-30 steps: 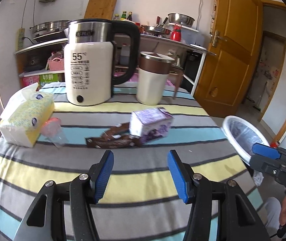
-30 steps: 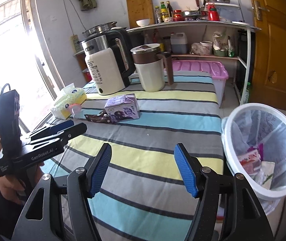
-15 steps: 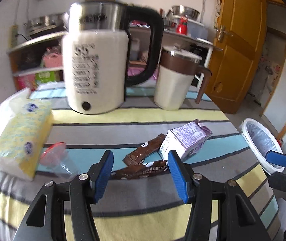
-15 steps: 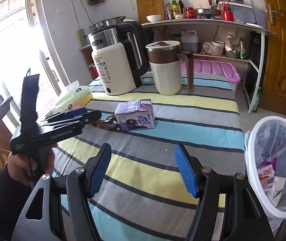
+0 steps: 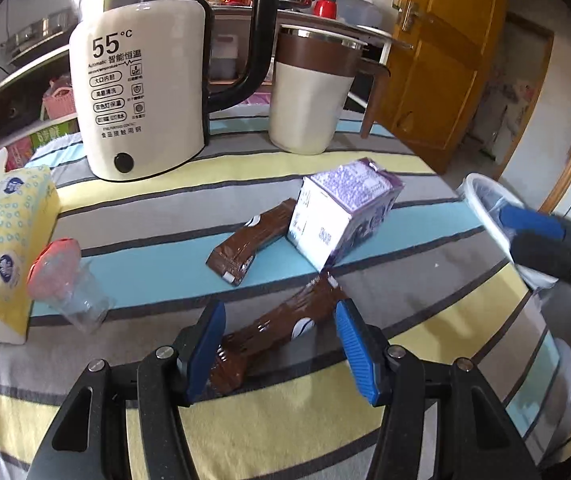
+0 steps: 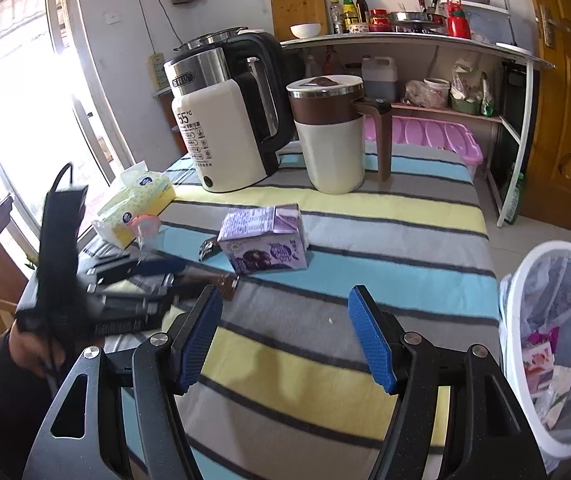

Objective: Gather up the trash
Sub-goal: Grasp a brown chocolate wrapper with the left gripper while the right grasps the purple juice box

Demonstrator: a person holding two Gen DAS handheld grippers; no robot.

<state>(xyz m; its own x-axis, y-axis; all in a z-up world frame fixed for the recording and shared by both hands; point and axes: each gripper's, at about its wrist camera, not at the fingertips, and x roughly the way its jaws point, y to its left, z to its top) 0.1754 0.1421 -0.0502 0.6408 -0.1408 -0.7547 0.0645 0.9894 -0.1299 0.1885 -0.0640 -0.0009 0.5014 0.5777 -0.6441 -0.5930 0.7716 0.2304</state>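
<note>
- The left gripper [image 5: 279, 350] pointed down at the striped tabletop [image 5: 425, 320] with its blue pads wide apart.
- A long brown wrapper [image 5: 281, 328] lay flat on the cloth between those pads. One end was right by the left pad, but the pads were not squeezing it.
- A second brown wrapper [image 5: 251, 246] lay a bit farther off on the blue stripe.
- A purple and white carton [image 5: 341, 212] lay on its side just beside that second wrapper. The far tip of the first wrapper came up close to its near corner.
- To the left, a small clear plastic cup [image 5: 65, 284] with a pink lid lay tipped over, next to a yellow tissue pack [image 5: 5, 248].
- At the back of the tabletop stood a big white kettle [image 5: 145, 92] with a black handle, and a white and brown jug [image 5: 313, 92] beside it.
- The right gripper [image 6: 281, 334] hung over the near part of the tabletop, and its blue pads were also wide apart with nothing between them.
- From its camera, the left gripper showed blurry at the left, held by a hand [image 6: 31, 350] in a dark sleeve.
- A white trash bin [image 6: 561, 344] with a clear bag stood on the floor past the right edge of the tabletop, with some paper scraps inside.
- A yellow wooden door [image 6: 565, 92] stood behind the bin.
</note>
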